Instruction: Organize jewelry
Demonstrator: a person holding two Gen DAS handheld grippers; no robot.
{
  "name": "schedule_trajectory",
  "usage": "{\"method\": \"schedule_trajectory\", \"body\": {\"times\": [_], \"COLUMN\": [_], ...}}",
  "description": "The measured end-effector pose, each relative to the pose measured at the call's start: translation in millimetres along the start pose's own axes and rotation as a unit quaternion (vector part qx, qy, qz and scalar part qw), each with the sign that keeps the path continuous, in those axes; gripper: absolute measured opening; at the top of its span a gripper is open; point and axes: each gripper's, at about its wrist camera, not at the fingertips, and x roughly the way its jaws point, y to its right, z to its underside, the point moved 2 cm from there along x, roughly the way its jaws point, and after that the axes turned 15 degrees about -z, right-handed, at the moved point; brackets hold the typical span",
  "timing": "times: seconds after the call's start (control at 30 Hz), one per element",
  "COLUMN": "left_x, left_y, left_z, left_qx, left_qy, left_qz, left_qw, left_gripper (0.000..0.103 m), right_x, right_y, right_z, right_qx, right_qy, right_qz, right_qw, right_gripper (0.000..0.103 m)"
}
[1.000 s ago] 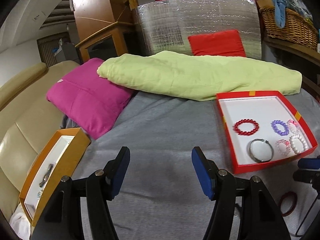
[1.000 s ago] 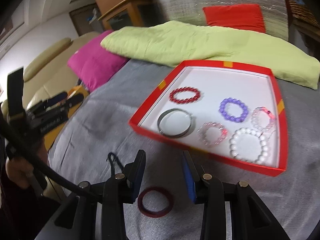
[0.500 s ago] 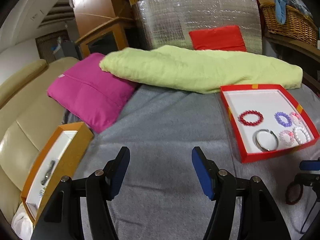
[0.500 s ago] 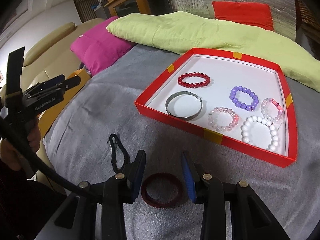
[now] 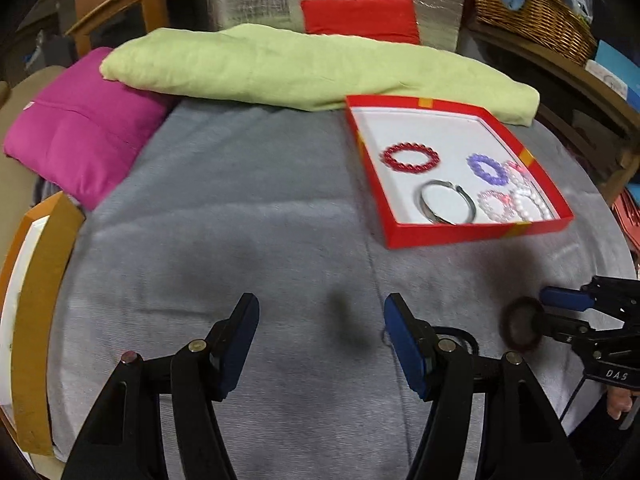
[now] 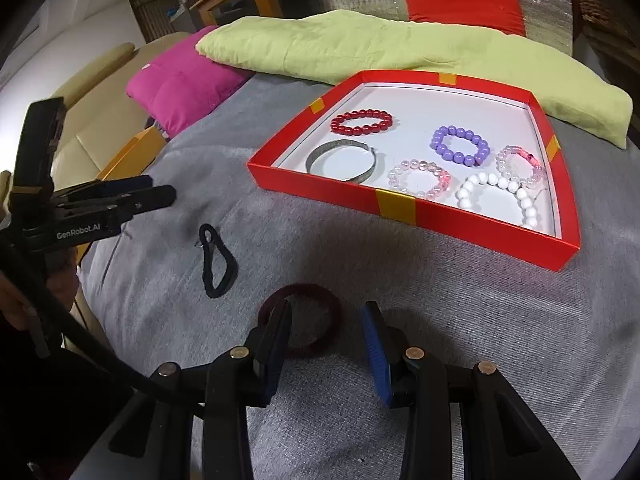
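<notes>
A dark red band [image 6: 310, 290] lies on the grey cloth right at my right gripper [image 6: 326, 340]. That gripper is open: its left finger covers the band's left side and its right finger stands just outside the band. A black hair tie [image 6: 216, 260] lies to the left of it. The red tray [image 6: 320, 186] holds a red bead bracelet [image 6: 362, 122], a silver bangle [image 6: 342, 162] and several more bead bracelets. My left gripper [image 5: 322, 320] hangs open over bare cloth with nothing in it. The black tie [image 5: 460, 334] peeks out behind its right finger.
An orange box [image 5: 44, 280] with a white lining sits at the cloth's left edge. A magenta cushion [image 5: 80, 136] and a folded green blanket [image 5: 300, 68] lie behind the tray [image 5: 440, 236]. A wicker basket [image 5: 532, 8] stands at the back right.
Both grippers have tipped down and sunk toward the cloth. The right one has moved forward over the dark red band, which now lies at its fingertips. Neither pair of jaws has changed its width.
</notes>
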Motion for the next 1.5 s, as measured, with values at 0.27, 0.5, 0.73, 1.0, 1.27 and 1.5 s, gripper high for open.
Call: {"method": "schedule_trajectory", "body": {"times": [0.27, 0.5, 0.73, 1.0, 1.27, 1.5], "left_x": [18, 29, 23, 14, 1, -5], "left_y": [20, 35, 54, 60, 69, 73], "left_z": [5, 8, 7, 2, -4, -7], "left_qx": [0.013, 0.027, 0.054, 0.064, 0.076, 0.075], "left_qy": [-0.045, -0.059, -0.041, -0.019, 0.008, 0.016], "left_qz": [0.02, 0.036, 0.044, 0.023, 0.02, 0.03], "left_qw": [0.9987, 0.9972, 0.9967, 0.9975, 0.9969, 0.9966], "left_gripper": [0.066, 0.051, 0.018, 0.01, 0.008, 0.008], "right_x": [7, 4, -9, -13, -19, -25], "right_y": [-5, -3, 15, 29, 35, 39], "right_z": [-2, -1, -5, -2, -4, -6], "right_qx": [-0.035, -0.053, -0.019, -0.004, 0.009, 0.017], "right_qy": [-0.007, 0.001, 0.019, 0.014, 0.024, 0.034], "right_qz": [0.03, 0.047, 0.056, 0.059, 0.059, 0.06], "right_qw": [0.999, 0.998, 0.998, 0.998, 0.998, 0.998], "right_gripper": [0.018, 0.007, 0.007, 0.007, 0.007, 0.007]}}
